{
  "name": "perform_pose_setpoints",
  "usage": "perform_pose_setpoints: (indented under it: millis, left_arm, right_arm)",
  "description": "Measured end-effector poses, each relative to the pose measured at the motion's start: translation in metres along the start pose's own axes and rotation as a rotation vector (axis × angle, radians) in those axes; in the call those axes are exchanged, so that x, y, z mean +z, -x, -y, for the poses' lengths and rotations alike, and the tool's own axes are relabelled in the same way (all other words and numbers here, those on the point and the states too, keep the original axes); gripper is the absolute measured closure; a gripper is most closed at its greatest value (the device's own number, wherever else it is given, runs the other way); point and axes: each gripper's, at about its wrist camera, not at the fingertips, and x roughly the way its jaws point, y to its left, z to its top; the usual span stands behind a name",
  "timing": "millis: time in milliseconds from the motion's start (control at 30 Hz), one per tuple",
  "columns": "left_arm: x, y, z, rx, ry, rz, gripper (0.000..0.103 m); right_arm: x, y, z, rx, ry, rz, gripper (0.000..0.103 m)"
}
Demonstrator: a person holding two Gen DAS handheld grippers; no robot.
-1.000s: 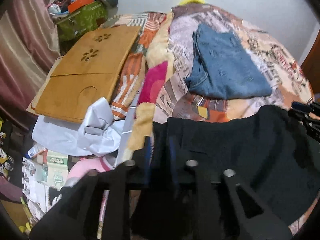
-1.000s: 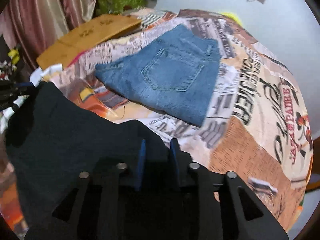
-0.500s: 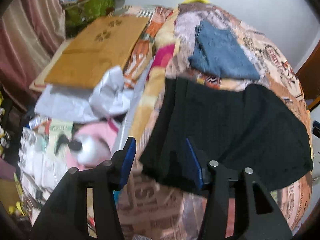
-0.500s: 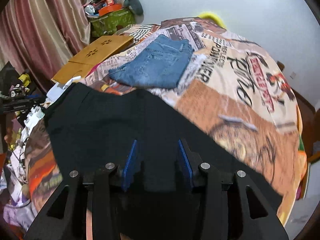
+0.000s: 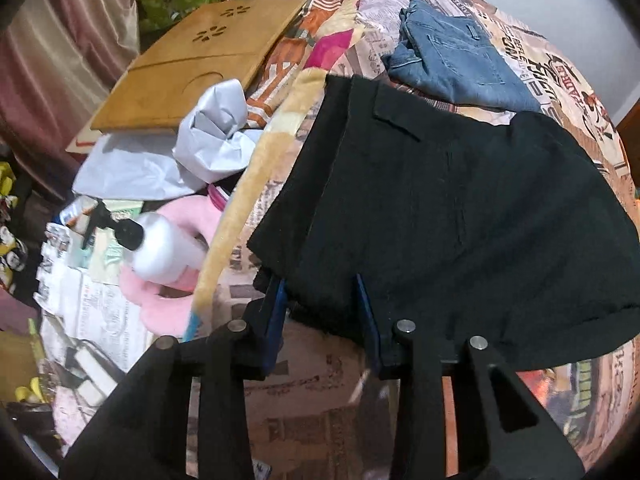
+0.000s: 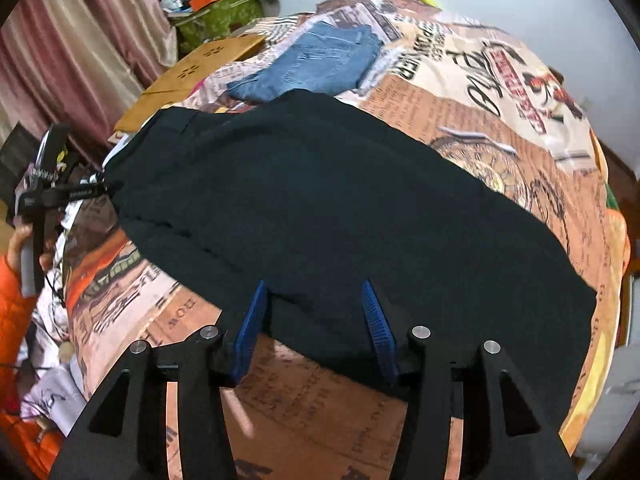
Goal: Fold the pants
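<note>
bed: cluttered bedroom, bed is wearing a newspaper-print cover (image 6: 460, 92); curtain at 10 o'clock, wooden lap tray (image 5: 200, 64) at 11 in the left view.
black pants: black pants (image 5: 460, 208) are lying spread across the bed, filling the middle of both views; near hem is sitting right at the claw tips.
jeans: folded jeans (image 5: 456, 64) are lying just beyond the pants at 1 o'clock in the left view, 12 in the right view.
left claw: left claw (image 5: 322, 312) is closing, near corner of the pants is sitting between its jaws, pads do not look pressed on the cloth.
right claw: right claw (image 6: 316, 320) is opening, near edge of the pants is lying between its jaws, blue pads standing clear of it.
handling: looks like soft, light, limp fabric; will be sagging and bunching, nothing fragile. Best pinch points are likely the near corners or the hem, both layers together, so the fold is carrying over evenly.
change: a second ago both claws were clamped tight on the fabric with the pants hanging close to the lenses; now the pants are lying flat and both claws are sitting wider and further back at the near edge.
</note>
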Motion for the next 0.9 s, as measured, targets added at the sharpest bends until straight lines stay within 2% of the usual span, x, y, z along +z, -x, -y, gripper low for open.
perform_pose_setpoints:
  millis: [133,233,400,600,733,767,833,900]
  left_arm:
    - [-0.001,0.033,0.019,-0.016,-0.078,0.080,0.064]
    - [-0.006,0.051,0.045,-0.093,-0.163,0.110,0.054]
    - [-0.013,0.053,0.101,-0.200,-0.325,0.101,0.051]
    - [-0.022,0.030,0.158,-0.232,-0.491,0.028,0.051]
    - [-0.026,0.027,0.182,-0.181,-0.557,0.073,0.051]
    - [-0.025,0.026,0.184,-0.179,-0.559,0.076,0.051]
    - [-0.021,0.026,0.184,-0.186,-0.564,0.077,0.053]
    - [-0.020,0.028,0.184,-0.200,-0.566,0.081,0.061]
  right_arm:
    - [0.005,-0.003,-0.012,0.007,0.036,0.017,0.057]
    - [0.010,-0.013,-0.022,0.004,0.071,0.010,0.057]
    - [0.016,-0.025,-0.038,-0.008,0.152,0.008,0.057]
    - [0.020,-0.035,-0.043,0.009,0.187,-0.002,0.057]
    - [0.020,-0.040,-0.046,0.020,0.193,0.008,0.057]
    - [0.020,-0.040,-0.046,0.025,0.193,0.011,0.058]
    - [0.021,-0.039,-0.047,0.032,0.199,0.022,0.072]
    - [0.022,-0.036,-0.049,0.036,0.205,0.034,0.084]
